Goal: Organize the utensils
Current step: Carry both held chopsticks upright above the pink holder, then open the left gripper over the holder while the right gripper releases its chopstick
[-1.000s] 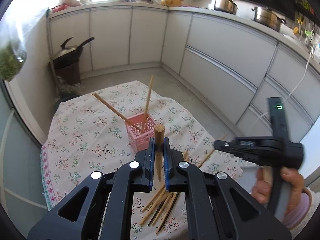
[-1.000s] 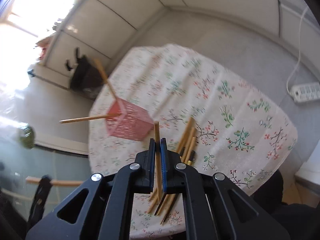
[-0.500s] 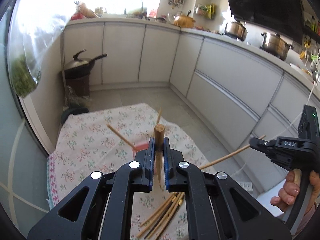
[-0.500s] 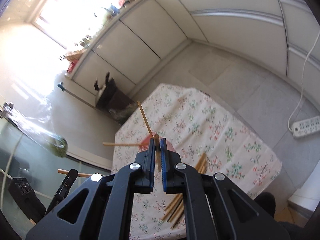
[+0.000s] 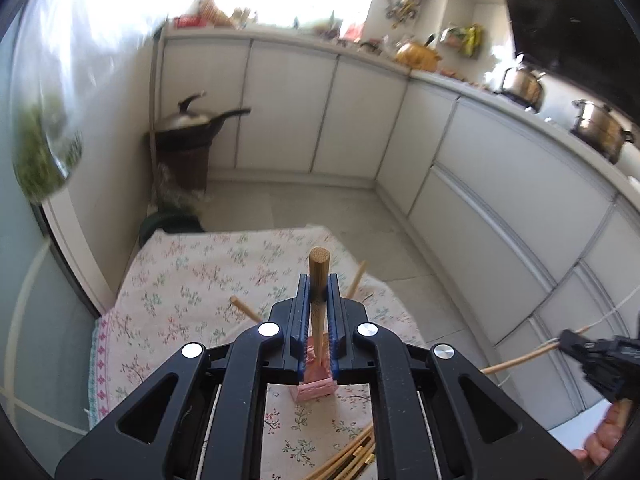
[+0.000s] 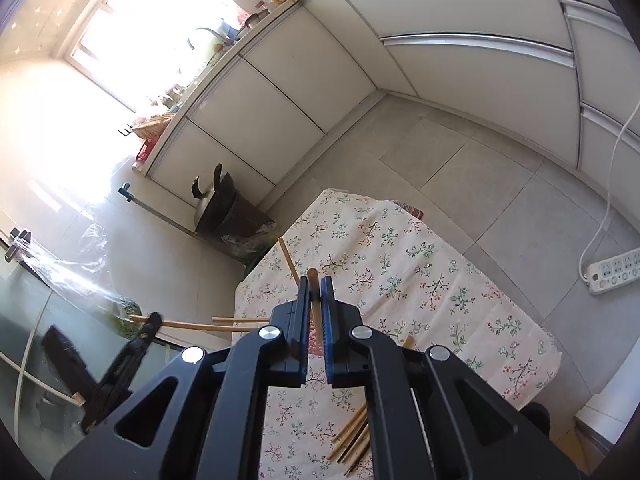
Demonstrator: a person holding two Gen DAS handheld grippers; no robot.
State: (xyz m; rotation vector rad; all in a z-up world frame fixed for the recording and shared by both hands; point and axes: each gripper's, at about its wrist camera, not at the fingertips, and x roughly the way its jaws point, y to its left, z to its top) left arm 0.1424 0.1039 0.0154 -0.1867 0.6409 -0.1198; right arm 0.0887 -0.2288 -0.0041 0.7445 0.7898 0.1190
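The left gripper (image 5: pixel 319 300) has its fingers clamped on one chopstick (image 5: pixel 319 276), held above the bench (image 5: pixel 192 280); the right gripper (image 6: pixel 315 300) pinches a second chopstick (image 6: pixel 313 280). A pink holder (image 5: pixel 316 386) stands mid-bench, and loose chopsticks (image 6: pixel 352 436) lie near its front edge.

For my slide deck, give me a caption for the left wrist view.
Left gripper clamps a chopstick above the pink basket on the floral tablecloth.

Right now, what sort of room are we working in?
Most likely a home kitchen: white base cabinets under a counter, steel pots on it, and a lidded wok in the corner.
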